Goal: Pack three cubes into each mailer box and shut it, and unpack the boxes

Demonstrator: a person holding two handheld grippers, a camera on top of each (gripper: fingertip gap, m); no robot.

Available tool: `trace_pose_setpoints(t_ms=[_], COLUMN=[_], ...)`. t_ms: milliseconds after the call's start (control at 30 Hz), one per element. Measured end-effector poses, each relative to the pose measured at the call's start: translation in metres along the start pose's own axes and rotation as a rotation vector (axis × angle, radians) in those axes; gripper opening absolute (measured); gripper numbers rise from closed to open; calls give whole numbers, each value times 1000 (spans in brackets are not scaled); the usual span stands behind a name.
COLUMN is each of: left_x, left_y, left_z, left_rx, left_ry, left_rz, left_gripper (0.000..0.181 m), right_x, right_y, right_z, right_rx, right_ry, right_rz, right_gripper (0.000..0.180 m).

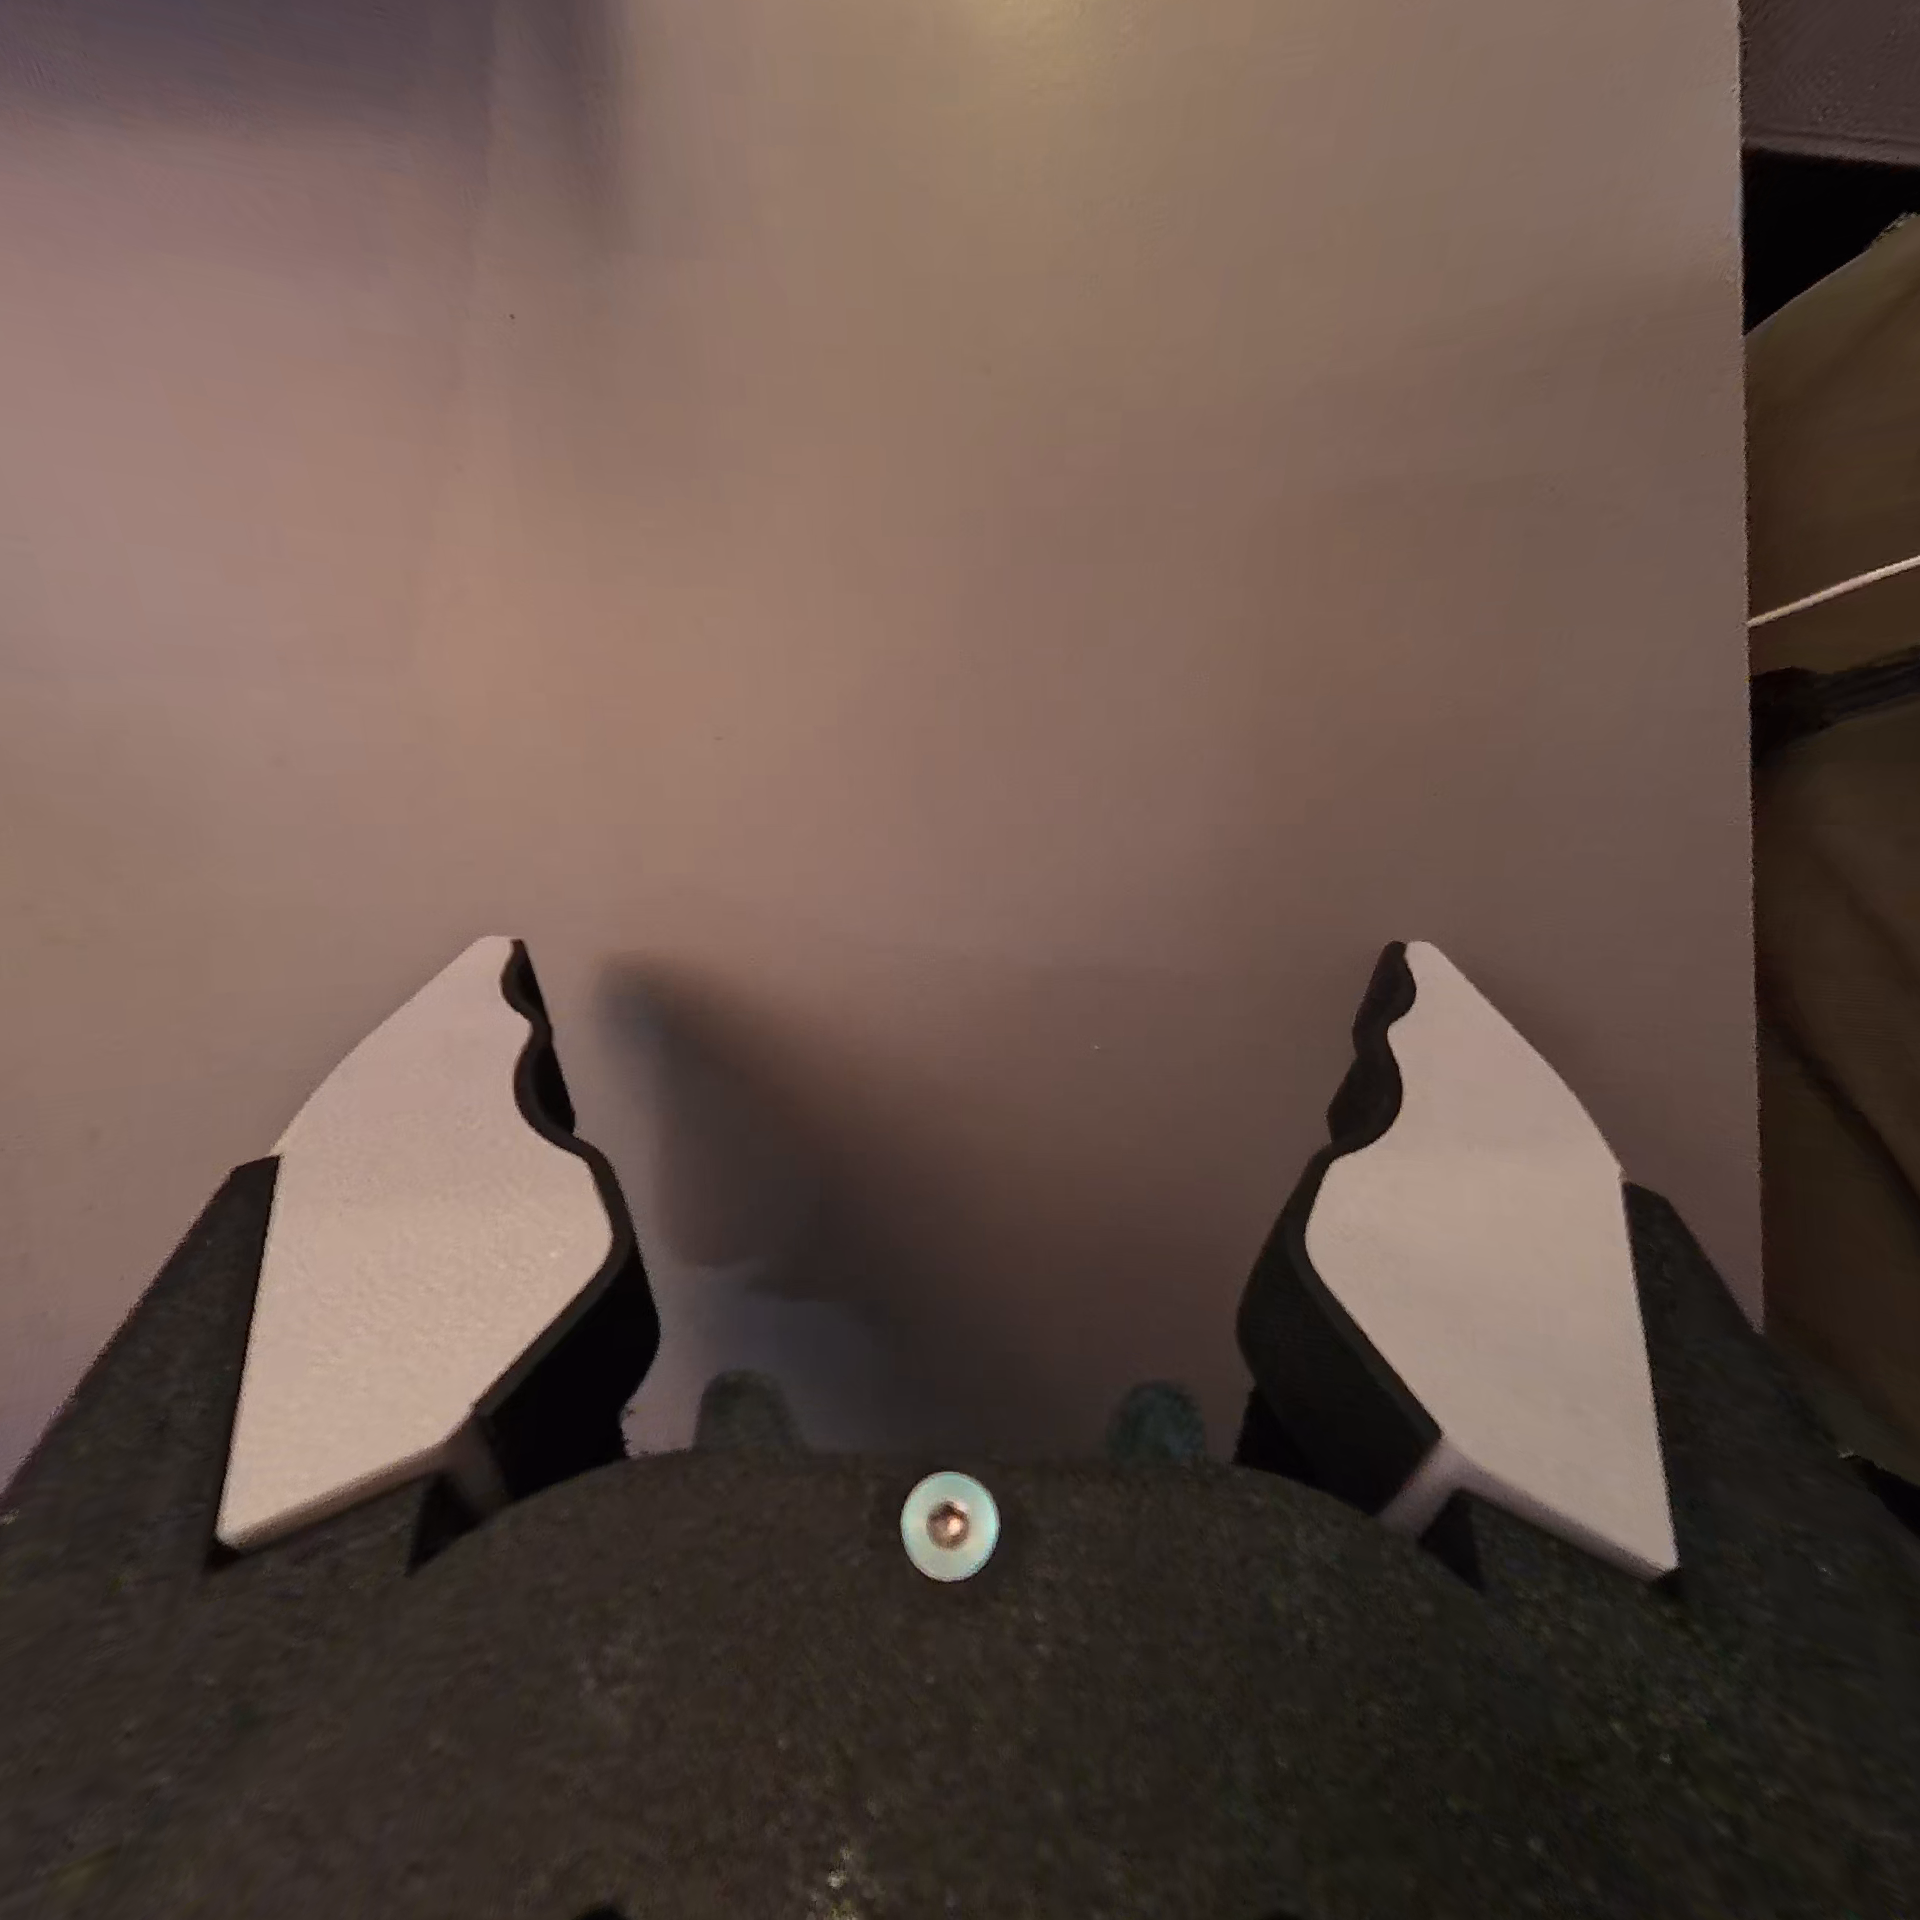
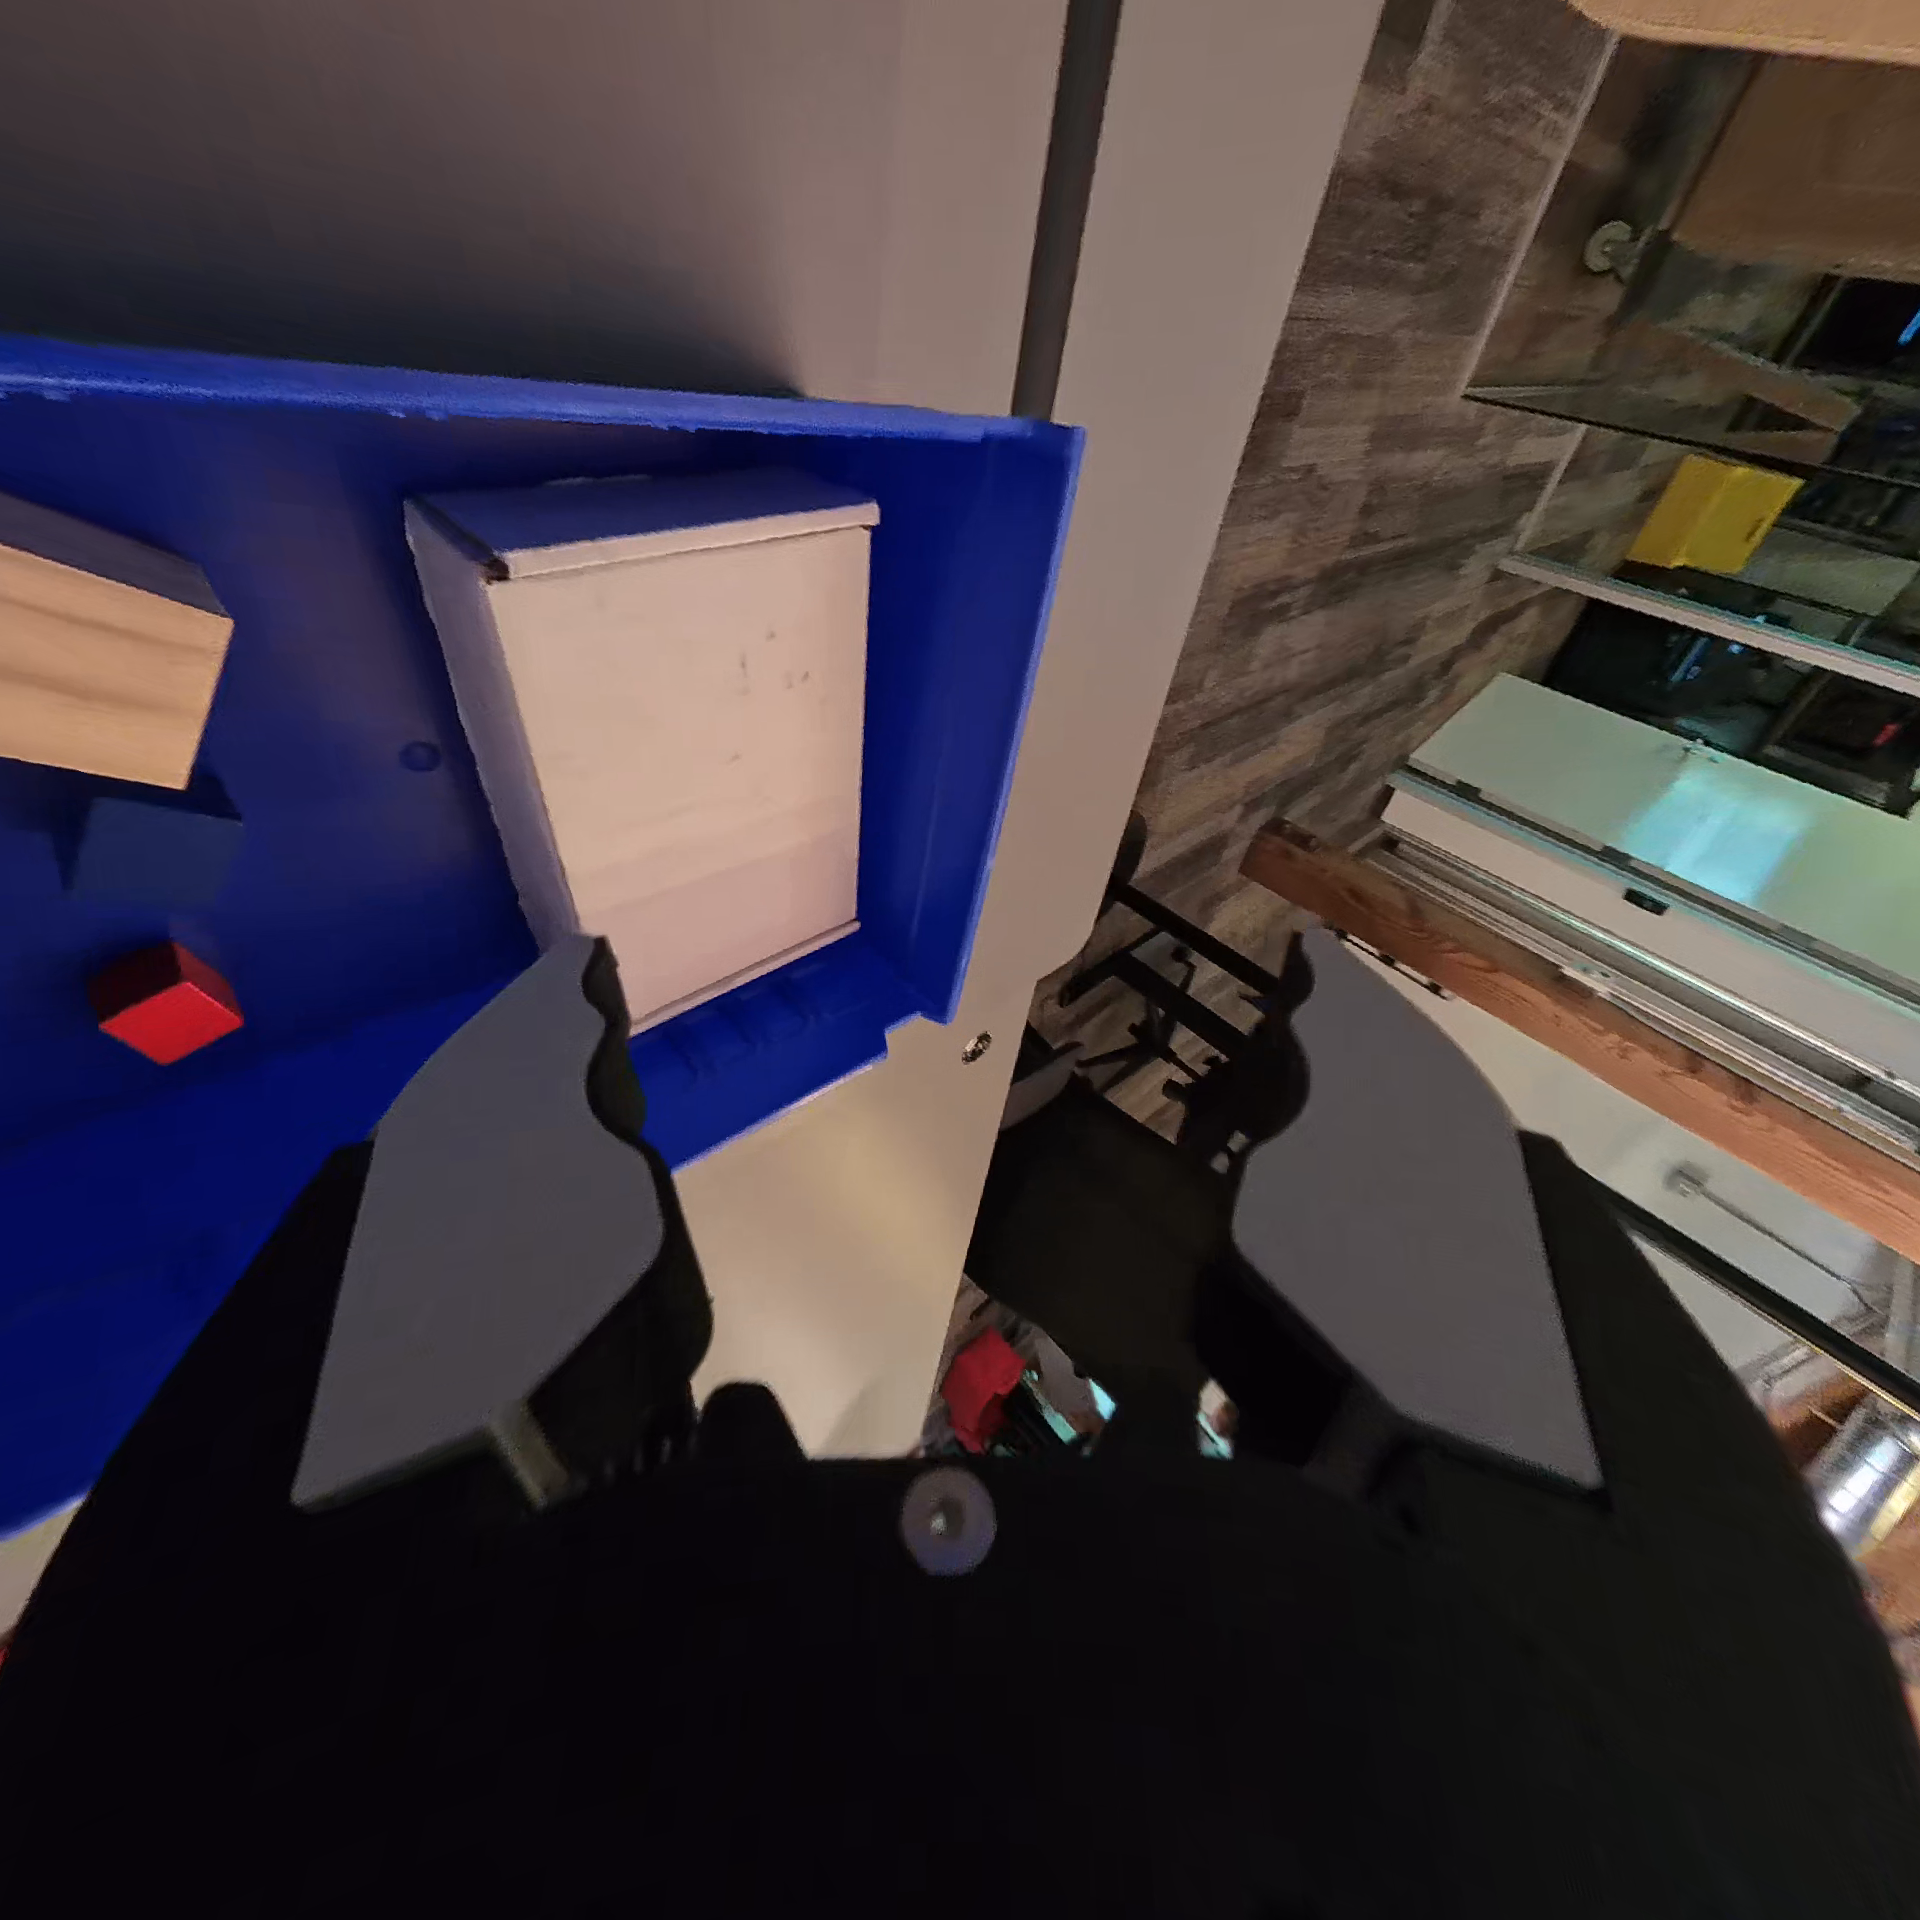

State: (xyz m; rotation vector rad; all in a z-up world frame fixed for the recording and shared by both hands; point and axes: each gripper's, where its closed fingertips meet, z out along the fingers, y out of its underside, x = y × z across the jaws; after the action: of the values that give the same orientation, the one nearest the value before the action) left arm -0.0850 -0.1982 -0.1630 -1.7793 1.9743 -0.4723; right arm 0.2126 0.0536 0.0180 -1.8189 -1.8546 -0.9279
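— Wood-grain and blue are met first, far to the left of the right gripper [image 2: 951,997]: a pale wooden block [image 2: 99,665] is seen over the blue tray [image 2: 997,727], with a dark blue cube [image 2: 156,857] just below it and a red cube [image 2: 166,1003] lower still. What is held?

— Nothing, in either tool. The right gripper's jaws are spread wide with only the room seen between them. The left gripper [image 1: 961,997] is likewise spread and empty, and only a bare grey table surface [image 1: 831,520] is faced by it; no task item is shown in that view.

— And the mailer box [image 2: 686,748]?

— It is found ahead and to the left of the right gripper, lid shut, standing in the tray's right-hand corner close to the wall. The left fingertip [image 2: 582,977] overlaps its near corner in the picture; whether contact is made cannot be told.

— What could go wrong?

— The view is rolled steeply, so the approach may be misjudged. The box is crowded by the tray wall, so a finger could be jammed between wall and cardboard, or the box could be pushed and skewed rather than opened. The light cubes could be knocked away by a careless sweep. Whether the box is already filled cannot be judged.

— Any writing or brand?

— None can be read. Only faint scuffs are seen on the box lid.
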Motion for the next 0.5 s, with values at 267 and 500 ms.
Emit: trace_pose_setpoints(t_ms=[267, 500], left_x=[-14, -40], left_y=[-13, -50], left_z=[-13, -54], left_rx=[88, 400], left_ry=[-78, -211], left_rz=[-15, -70], left_gripper=[139, 133], right_x=[48, 77], right_y=[-37, -94], right_z=[-49, -170], right_rx=[285, 1213], right_ry=[315, 770], right_rz=[345, 837], right_gripper=[117, 94])
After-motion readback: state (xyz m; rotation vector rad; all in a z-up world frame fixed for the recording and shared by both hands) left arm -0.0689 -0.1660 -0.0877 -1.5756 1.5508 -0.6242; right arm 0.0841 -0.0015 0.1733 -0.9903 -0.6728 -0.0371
